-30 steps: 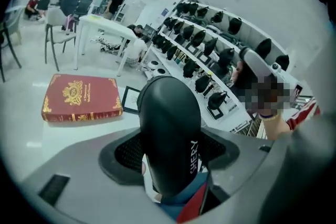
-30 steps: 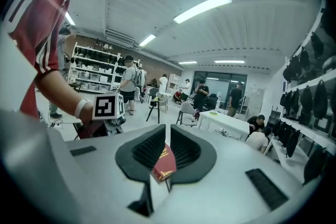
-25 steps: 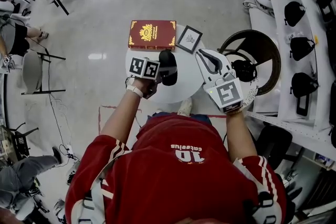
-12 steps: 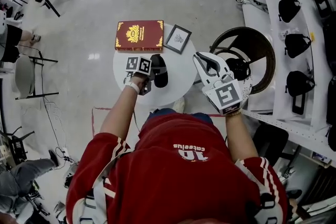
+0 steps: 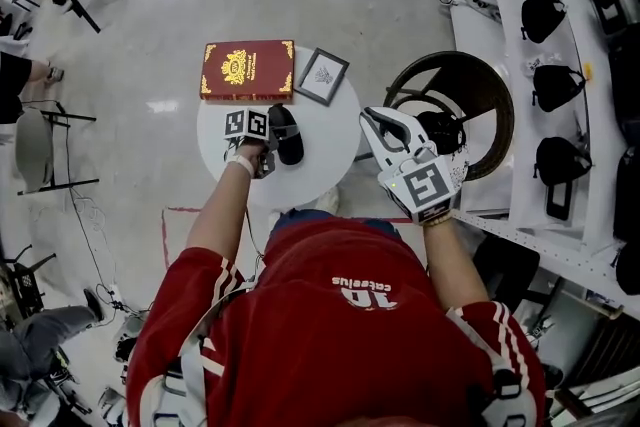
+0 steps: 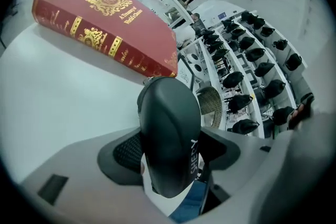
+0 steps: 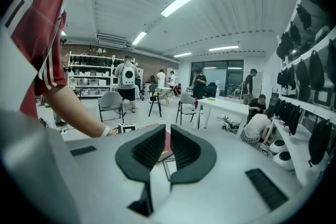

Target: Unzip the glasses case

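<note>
Left hand-held gripper (image 5: pixel 268 147), glasses case (image 5: pixel 286 135), now lower

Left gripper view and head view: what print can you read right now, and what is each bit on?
"SHERY": on the black glasses case.
"A Treasury of World's": gold title on the red book; the rest is blurred.
"10": on the back of the person's red shirt; the word beside it is too small to read.
Framed picture: print too small to read.
</note>
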### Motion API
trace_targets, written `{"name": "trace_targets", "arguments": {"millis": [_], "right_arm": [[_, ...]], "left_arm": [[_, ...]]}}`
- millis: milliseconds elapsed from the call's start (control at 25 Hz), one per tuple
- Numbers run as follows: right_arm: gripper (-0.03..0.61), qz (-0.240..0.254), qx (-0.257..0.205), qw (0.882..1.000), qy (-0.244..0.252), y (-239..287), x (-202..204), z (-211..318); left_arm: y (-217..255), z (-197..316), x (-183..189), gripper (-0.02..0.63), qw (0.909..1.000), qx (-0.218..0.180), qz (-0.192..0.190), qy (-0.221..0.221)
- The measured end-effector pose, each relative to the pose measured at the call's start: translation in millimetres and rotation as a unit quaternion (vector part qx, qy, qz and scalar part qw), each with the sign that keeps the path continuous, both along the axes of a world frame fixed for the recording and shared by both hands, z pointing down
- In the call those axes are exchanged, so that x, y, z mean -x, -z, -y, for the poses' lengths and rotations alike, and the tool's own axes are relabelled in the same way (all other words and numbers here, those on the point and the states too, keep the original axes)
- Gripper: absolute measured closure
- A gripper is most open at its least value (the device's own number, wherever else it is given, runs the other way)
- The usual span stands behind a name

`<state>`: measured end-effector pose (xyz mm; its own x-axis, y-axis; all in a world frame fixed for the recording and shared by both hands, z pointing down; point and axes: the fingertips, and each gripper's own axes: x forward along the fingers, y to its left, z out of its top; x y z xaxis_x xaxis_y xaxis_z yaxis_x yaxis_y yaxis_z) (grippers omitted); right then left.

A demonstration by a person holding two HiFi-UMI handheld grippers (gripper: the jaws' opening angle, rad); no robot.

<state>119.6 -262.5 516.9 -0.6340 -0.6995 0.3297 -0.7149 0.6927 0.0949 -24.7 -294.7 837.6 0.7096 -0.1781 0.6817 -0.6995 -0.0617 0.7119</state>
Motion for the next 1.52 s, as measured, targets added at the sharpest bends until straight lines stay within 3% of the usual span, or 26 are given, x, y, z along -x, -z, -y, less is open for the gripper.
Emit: {"name": "trace_targets", "arguments": {"millis": [280,560,720,920,1240,1520], "right_arm": [[0.558,0.027,0.008,0.999,-0.017,-7.2,-8.8,20.2],[0.558,0.050,0.019,0.998,-0.034,-6.9,-12.7,16.3],[0.558,0.058,0.018,0.997,-0.045,-0.6,-11.4,12.5],[0.558,0.063,0.011,0.996,-0.059,8.6,-5.8,6.4],[0.558,0.073,0.010,0.994,-0.078,19.3,17.1,-7.1],[0.558,0.089,0.008,0.991,-0.097,26.8,38.2,-15.4]], "left_arm": [[-9.1,8.4,4.6,0.295,0.9994,-0.008,-0.003,0.033],[-5.1,1.2,3.9,0.257,0.9989,-0.036,0.001,0.031],[-0.9,-4.0,22.3,0.221,0.9977,-0.054,0.029,0.028],[15.9,-12.0,46.9,0.219,0.9965,-0.074,0.028,0.026],[86.6,-2.4,79.7,0.219,0.9883,-0.148,-0.001,0.036],[173.9,4.3,83.7,0.260,0.9713,-0.233,-0.032,0.037]]}}
